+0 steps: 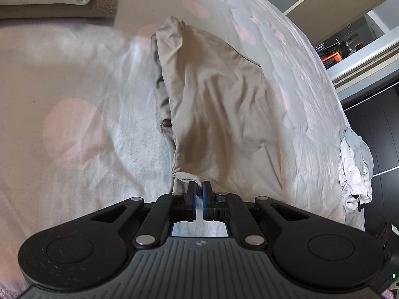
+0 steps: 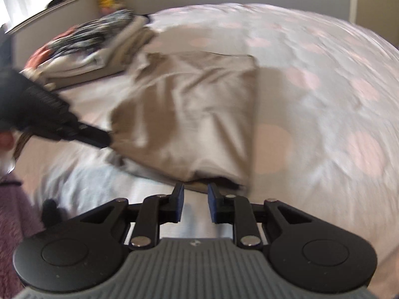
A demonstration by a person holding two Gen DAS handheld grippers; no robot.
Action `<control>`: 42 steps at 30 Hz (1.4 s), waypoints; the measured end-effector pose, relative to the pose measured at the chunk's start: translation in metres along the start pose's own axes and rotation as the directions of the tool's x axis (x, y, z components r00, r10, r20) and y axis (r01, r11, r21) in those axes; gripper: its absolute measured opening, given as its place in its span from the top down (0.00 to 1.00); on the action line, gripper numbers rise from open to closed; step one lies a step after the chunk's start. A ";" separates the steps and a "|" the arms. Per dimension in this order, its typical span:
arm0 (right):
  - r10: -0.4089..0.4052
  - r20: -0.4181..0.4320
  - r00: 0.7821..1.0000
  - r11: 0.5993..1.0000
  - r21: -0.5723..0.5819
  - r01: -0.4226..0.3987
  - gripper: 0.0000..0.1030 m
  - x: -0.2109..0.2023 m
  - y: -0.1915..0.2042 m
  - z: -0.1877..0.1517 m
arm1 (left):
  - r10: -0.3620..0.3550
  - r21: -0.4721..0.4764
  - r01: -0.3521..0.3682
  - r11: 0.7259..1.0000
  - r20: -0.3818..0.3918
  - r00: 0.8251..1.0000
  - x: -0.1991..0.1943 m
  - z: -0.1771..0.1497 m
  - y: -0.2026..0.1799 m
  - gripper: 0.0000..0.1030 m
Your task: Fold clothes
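Here, closest to you, your left gripper (image 1: 198, 189) has its fingers pinched shut on the near hem of the beige garment (image 1: 212, 104), lifting that corner so the cloth tents up off the bed; judging by the task, you hold it this way to carry the edge over into a fold. Your right gripper (image 2: 195, 191) sits just short of the garment's other near edge, its blue-padded fingers parted with nothing between them, so on that side the cloth lies loose and can settle flat. In the right wrist view the left gripper reaches in from the side and meets the garment's edge, and the piece already looks doubled, with a straight fold line along its far side.

Beyond it, the garment rests on a pale bedspread (image 1: 74, 124) printed with soft pink dots, wrinkled but broad enough to work on. Further back, a stack of folded clothes (image 2: 99, 49) sits near the head of the bed, likely your finished pile. At the bed's far edge a crumpled heap of white and grey laundry (image 1: 354, 169) waits, unfolded. Past that, you can see a light cabinet (image 1: 336, 12) and dark floor.
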State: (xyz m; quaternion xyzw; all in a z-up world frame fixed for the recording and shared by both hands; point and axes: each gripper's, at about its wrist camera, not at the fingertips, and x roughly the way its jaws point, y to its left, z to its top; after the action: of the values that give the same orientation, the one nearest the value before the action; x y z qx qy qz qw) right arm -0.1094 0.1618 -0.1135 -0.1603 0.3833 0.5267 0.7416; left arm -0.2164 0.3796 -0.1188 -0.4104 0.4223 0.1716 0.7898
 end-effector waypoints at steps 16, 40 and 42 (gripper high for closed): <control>0.068 0.082 0.994 0.924 -0.380 -0.032 0.91 0.043 0.067 0.023 | -0.026 0.022 0.026 0.999 -0.014 1.000 0.002 0.001 -0.001 0.98; 0.129 0.152 0.980 0.985 -0.132 -0.110 0.96 0.031 0.037 0.023 | 0.153 0.046 -0.148 0.988 -0.120 0.981 0.022 -0.004 -0.001 0.98; 0.146 0.133 0.980 0.979 -0.165 -0.123 0.96 0.034 0.043 0.021 | 0.157 0.028 -0.155 0.988 -0.124 0.980 0.022 -0.003 0.003 0.98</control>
State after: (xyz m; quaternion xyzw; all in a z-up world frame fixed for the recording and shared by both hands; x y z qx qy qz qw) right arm -0.1349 0.2148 -0.1174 -0.1530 0.2961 0.6143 0.7152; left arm -0.2068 0.3778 -0.1387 -0.3789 0.5036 0.2030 0.7494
